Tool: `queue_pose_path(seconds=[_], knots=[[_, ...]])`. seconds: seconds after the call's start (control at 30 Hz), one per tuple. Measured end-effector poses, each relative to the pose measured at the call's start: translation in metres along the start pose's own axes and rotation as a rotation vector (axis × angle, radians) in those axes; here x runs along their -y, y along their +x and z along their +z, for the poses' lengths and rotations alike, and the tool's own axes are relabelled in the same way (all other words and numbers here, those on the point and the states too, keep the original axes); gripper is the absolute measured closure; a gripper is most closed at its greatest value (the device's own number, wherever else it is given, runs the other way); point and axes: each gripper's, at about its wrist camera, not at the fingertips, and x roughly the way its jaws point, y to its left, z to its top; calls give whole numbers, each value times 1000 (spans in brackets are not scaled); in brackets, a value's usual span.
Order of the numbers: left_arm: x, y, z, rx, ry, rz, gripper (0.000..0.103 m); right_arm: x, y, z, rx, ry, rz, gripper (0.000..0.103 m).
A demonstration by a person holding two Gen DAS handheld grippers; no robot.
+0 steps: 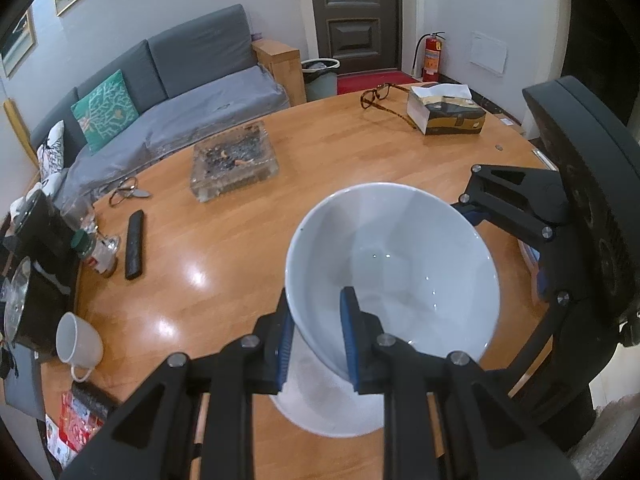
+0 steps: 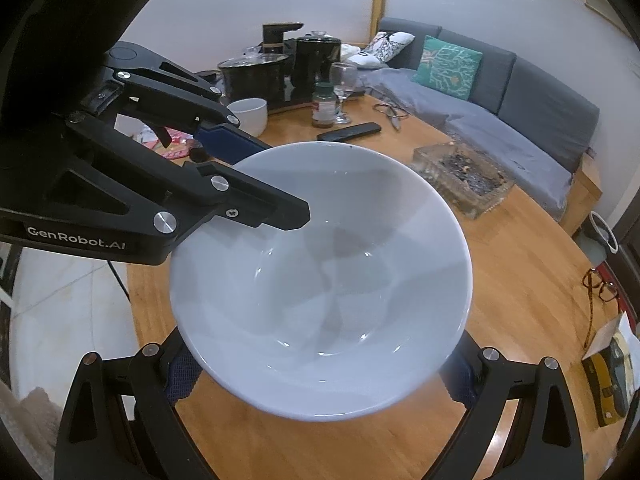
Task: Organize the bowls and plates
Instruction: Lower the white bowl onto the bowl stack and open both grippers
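Observation:
A large white bowl (image 1: 394, 276) hangs tilted above the round wooden table (image 1: 224, 248). My left gripper (image 1: 316, 320) is shut on its near rim, one blue pad inside the bowl and one outside. Under the bowl a white plate (image 1: 320, 408) lies on the table. In the right wrist view the same bowl (image 2: 320, 280) fills the middle. My right gripper (image 2: 320, 376) is open, its fingers wide on either side below the bowl, not clearly touching it. The left gripper (image 2: 256, 184) shows there clamped on the far rim.
A glass ashtray (image 1: 234, 164), a black remote (image 1: 134, 244), a white mug (image 1: 78, 344) on its side, a pill bottle (image 1: 96, 252), glasses (image 1: 376, 98) and a tissue box (image 1: 446, 114) lie on the table. A second white bowl (image 2: 250, 114), kettles and a wine glass (image 2: 344, 84) stand at the far edge.

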Motion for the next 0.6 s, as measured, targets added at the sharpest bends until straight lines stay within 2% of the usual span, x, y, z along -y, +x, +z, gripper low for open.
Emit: queue_pose_path(seconds=[0.6], knots=[[-14, 5, -37, -34, -23, 20, 84, -27, 30, 6, -53, -27, 40, 9]])
